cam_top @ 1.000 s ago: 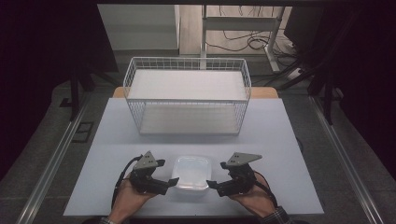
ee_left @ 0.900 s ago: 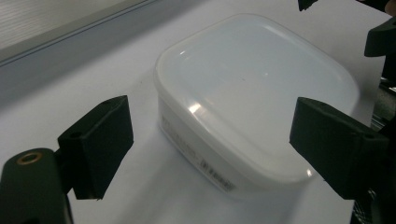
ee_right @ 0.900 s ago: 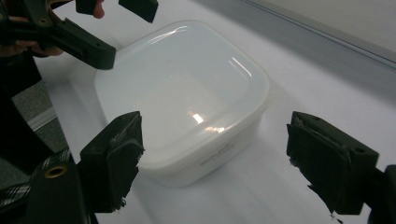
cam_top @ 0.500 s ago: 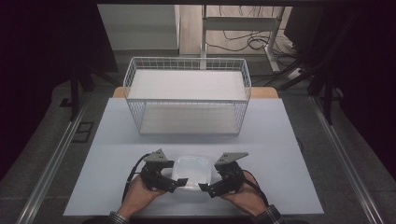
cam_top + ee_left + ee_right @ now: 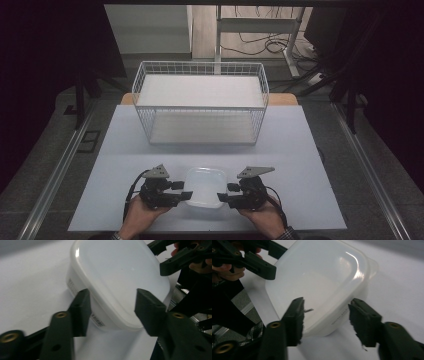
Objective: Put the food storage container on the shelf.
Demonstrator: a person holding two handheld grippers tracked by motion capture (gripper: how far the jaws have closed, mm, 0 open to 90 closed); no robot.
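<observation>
High view: wire basket (image 5: 200, 107) stands beyond container (image 5: 205, 186).

Both grippers — left gripper (image 5: 184, 196), right gripper (image 5: 223, 196) — just closing around container (image 5: 204, 186).

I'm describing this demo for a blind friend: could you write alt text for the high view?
Two hand-held grippers, the left gripper and the right gripper, flank a translucent white plastic container at the near edge of a pale table, jaws reaching to its sides. Beyond it stands an empty white wire basket.
</observation>
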